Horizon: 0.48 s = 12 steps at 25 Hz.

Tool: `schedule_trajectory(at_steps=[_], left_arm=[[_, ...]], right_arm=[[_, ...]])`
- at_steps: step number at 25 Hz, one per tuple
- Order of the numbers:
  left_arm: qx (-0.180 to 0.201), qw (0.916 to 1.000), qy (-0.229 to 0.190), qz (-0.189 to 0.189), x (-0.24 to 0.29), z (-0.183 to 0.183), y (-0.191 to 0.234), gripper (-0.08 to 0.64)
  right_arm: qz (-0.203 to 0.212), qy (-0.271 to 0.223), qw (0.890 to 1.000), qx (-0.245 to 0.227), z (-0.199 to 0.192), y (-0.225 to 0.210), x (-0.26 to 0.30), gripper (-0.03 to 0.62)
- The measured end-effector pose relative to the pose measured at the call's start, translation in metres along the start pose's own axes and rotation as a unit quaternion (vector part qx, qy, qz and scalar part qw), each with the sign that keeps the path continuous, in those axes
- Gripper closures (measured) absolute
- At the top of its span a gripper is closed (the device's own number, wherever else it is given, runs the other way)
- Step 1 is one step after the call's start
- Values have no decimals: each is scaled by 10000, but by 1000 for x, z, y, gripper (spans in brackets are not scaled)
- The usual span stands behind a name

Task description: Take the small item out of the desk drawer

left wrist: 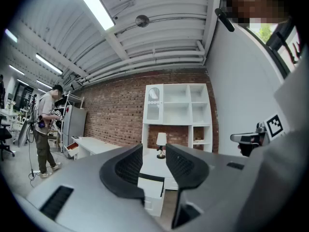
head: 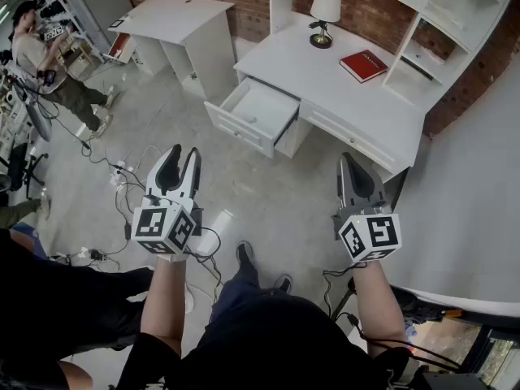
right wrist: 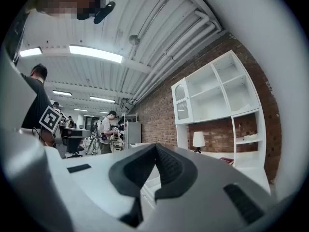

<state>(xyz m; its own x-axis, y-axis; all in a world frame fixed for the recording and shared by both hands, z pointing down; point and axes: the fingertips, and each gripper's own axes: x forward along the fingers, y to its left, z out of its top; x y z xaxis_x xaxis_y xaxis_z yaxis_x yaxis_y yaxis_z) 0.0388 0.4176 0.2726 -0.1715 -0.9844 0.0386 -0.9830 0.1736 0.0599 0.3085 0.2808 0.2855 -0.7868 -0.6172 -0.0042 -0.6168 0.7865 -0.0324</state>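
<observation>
The white desk [head: 349, 96] stands ahead with its left drawer [head: 234, 130] pulled open. A small pale item [head: 252, 119] lies on the drawer's floor. Both grippers hang over the floor, well short of the desk. My left gripper [head: 183, 151] is below and left of the drawer, its jaws slightly apart with nothing between them. In the left gripper view the left gripper [left wrist: 153, 151] frames the drawer front [left wrist: 150, 190]. My right gripper [head: 349, 159] is in front of the desk's right half, jaws shut and empty. In the right gripper view the right gripper's [right wrist: 155, 148] pads meet.
On the desk top are a lamp [head: 324, 15] and a red book [head: 363, 65], with a white shelf unit [head: 443, 23] behind. A second white table [head: 175, 19] stands to the left. A person [head: 45, 59] stands far left. Cables [head: 122, 173] lie on the floor.
</observation>
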Motion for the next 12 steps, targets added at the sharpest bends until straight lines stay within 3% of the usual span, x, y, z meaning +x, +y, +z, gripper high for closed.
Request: schedule_trajectory(at_steps=[7, 12], left_arm=[[-69, 10000, 47, 47, -4, -4, 46, 414], [-185, 9998, -21, -11, 17, -5, 79, 414]], right_arm=[[-20, 94, 10000, -10, -5, 29, 19, 592], [-358, 84, 9993, 39, -8, 22, 51, 592]])
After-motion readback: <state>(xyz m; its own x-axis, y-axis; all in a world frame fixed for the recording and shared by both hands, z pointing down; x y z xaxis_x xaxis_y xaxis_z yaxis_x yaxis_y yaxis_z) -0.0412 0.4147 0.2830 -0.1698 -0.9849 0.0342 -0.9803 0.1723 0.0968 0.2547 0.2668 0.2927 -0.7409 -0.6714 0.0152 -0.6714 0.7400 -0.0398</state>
